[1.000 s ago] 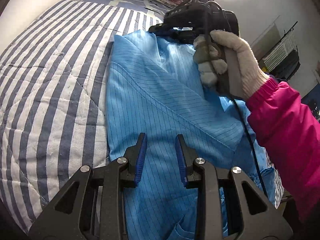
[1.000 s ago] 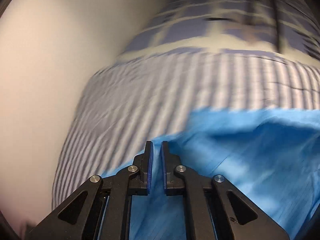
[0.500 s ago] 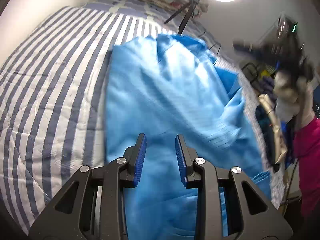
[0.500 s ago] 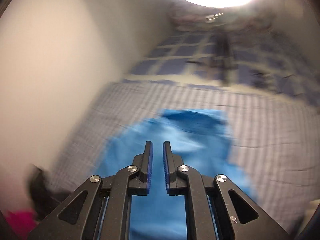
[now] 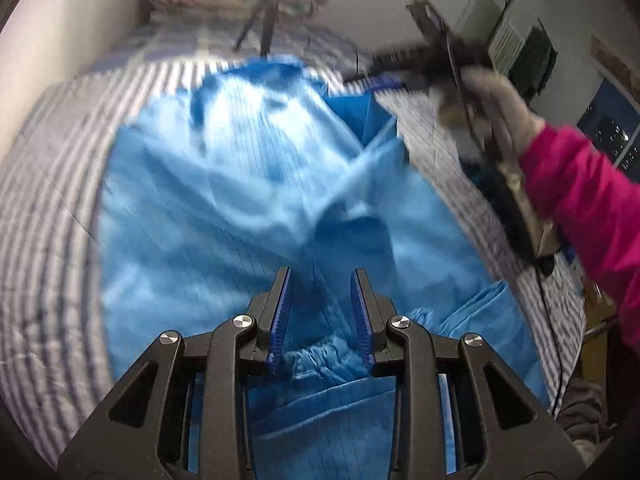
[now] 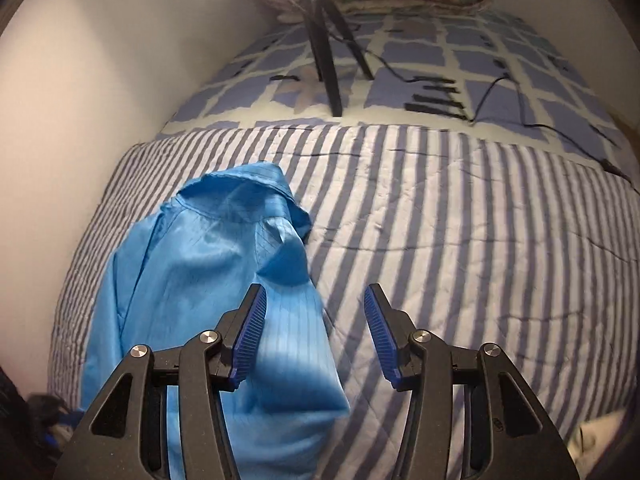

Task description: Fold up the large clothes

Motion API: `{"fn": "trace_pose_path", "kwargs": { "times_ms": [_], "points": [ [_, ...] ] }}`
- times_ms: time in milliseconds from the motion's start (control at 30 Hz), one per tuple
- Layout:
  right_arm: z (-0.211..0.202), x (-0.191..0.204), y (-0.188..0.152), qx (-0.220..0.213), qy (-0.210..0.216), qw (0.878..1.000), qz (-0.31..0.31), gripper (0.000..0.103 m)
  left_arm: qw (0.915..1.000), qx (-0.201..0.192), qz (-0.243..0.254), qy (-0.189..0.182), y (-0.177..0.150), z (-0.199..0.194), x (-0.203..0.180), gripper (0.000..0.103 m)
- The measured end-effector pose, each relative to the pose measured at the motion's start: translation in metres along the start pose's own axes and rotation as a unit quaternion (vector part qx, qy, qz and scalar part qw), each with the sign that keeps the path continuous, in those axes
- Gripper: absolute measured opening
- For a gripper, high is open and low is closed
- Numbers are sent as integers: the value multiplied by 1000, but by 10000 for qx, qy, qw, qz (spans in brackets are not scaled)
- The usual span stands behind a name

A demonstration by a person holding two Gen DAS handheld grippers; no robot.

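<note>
A: On the striped quilt, blue garment lies at 9 o'clock in the right wrist view, tripod at 12, cable at 1. Nothing blocking.

B: Right gripper?

A: Jaws just been opening, now wide, nothing between them; garment edge passes under the left finger.

B: Left gripper?

A: Narrow gap over the garment, pads not pressing. Only the left view shows the gloved hand and pink sleeve at 2, blurred.
</note>
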State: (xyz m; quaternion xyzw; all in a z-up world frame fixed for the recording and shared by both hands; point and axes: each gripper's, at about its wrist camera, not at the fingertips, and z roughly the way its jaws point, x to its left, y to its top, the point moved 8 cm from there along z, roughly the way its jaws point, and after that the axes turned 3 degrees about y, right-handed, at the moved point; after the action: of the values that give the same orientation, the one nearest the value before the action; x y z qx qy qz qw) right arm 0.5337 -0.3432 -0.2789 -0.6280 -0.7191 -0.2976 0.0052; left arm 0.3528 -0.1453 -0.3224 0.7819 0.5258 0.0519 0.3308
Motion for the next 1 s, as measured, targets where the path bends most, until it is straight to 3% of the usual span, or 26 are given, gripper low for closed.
{"fn": "trace_pose_path", "kwargs": {
  "times_ms": [200, 233, 267, 333, 433, 500, 567, 667, 800, 933, 1000],
  "points": [
    [35, 11, 18, 93, -61, 9998, -133, 46, 9997, 226, 31, -4, -15, 27, 1, 28],
    [40, 12, 20, 84, -77, 9998, -153, 19, 9997, 228, 10, -38, -15, 27, 2, 28],
    [46, 13, 21, 118, -65, 9998, -178, 1, 9997, 223, -17, -74, -16, 27, 2, 28],
    [44, 15, 25, -1, -428, 9985, -334, 0, 9998, 176, -56, -93, -16, 29, 3, 28],
    [27, 19, 44, -364, -913, 9927, -703, 0, 9999, 134, -18, -62, -19, 27, 3, 29],
    [19, 4, 60, -665, -1299, 9885, -388, 0, 9999, 131, -35, -81, -19, 26, 5, 29],
    [27, -10, 64, -599, -1596, 9853, -124, 0, 9999, 128, -41, -83, -18, 26, 6, 29],
    [21, -8, 55, -536, -1021, 9933, 97, 2, 9999, 130, -48, -98, -18, 25, 6, 29],
    [-11, -9, 21, -390, -233, 9987, 219, 14, 9997, 156, -85, -144, -18, 25, 6, 29],
    [-30, -2, -11, -241, -51, 9997, -36, 40, 9997, 146, -115, -153, -16, 21, 5, 30],
    [-33, 6, -25, -150, -45, 9995, -281, 40, 9999, 97, -57, -121, -16, 19, 3, 30]
  ]
}}
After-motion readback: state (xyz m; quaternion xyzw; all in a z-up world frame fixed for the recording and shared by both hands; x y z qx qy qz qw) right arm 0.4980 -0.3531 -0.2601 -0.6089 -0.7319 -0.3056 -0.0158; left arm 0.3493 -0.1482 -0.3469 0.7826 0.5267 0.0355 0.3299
